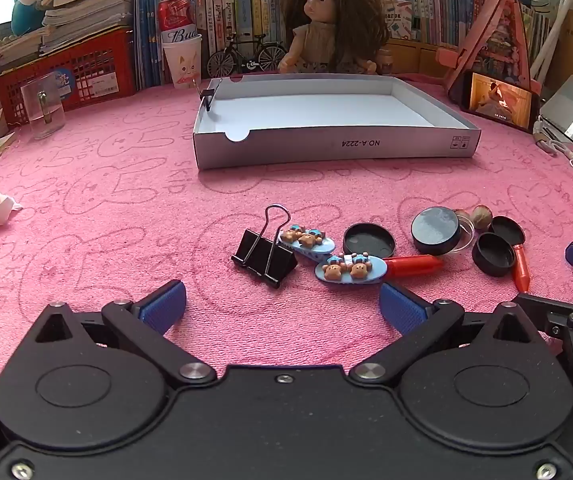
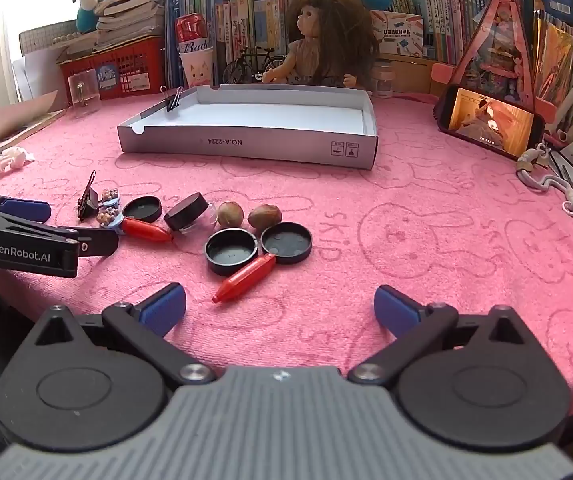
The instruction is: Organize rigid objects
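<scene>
currently both empty: left gripper [image 1: 282, 304] jaws wide, right gripper [image 2: 280, 306] jaws wide. black binder clip [image 1: 264, 254] lies just ahead of left at twelve o'clock, long axis toward four. left nearer. white tray [image 1: 338, 144] beyond, twelve o'clock.

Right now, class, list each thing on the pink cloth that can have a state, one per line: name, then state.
Left tongs: open, empty.
Right tongs: open, empty.
White box: lidless, nothing inside, a small clip on its left wall.
Large binder clip: shut, one handle up.
Small jar: capped, tipped on its side.
Three loose black lids: rims up.
Phone: screen on.
</scene>
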The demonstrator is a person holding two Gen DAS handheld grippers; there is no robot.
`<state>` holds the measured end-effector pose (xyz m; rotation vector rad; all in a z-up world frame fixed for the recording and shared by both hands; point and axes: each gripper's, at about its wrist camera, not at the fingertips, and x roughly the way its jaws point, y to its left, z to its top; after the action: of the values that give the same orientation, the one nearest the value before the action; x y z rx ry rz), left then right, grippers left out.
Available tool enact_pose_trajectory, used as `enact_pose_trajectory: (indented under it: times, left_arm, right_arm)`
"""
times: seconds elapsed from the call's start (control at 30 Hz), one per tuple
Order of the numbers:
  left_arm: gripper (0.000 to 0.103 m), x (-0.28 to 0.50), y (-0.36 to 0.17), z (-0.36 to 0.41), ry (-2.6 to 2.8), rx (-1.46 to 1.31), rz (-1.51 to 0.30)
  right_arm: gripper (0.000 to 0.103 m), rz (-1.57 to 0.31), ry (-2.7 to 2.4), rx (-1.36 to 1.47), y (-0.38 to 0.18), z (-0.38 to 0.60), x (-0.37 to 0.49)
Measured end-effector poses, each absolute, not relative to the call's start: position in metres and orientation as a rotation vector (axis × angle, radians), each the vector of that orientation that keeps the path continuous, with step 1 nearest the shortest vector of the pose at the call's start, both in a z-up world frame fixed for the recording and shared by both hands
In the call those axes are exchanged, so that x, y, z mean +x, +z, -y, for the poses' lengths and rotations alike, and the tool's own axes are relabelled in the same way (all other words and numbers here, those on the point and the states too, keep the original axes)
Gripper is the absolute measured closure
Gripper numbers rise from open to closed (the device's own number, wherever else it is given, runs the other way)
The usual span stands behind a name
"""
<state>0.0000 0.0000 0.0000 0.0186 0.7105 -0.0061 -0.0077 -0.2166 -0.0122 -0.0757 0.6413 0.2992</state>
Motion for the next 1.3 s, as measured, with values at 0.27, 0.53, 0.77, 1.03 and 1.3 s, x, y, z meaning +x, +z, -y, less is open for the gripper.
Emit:
enact_pose_trajectory:
  times: [0.27, 0.53, 0.77, 1.03, 1.3]
  left_arm:
    - [0.000, -0.0001, 0.0000, 0.0000, -0.006, 0.018, -0.710]
    - [0.000, -0.0001, 0.0000, 0.0000, -0.005, 0.017, -0.712]
    - [0.000, -0.0002, -0.0001, 0.0001, -0.005, 0.018, -0.712]
    - [0.000, -0.0001, -0.0001, 0.0000, -0.006, 0.018, -0.713]
    - [0.000, -0.0001, -0.0001, 0.0000, -0.006, 0.018, -0.713]
  right_arm:
    - [0.000, -0.641, 0.299, -0.079, -0.0118, 0.2154, -0.0070]
    - [0.000, -0.645, 0.290, -0.087, -0.0093, 0.2101, -0.0082]
    - [0.000, -0.645, 0.285, -0.083, -0.0124, 0.2183, -0.0062]
    - [0.000, -0.644, 0.278, -0.094, -0.0117, 0.2135, -0.0067]
    - [0.000, -0.645, 0.277, -0.095, -0.0123, 0.2147, -0.0069]
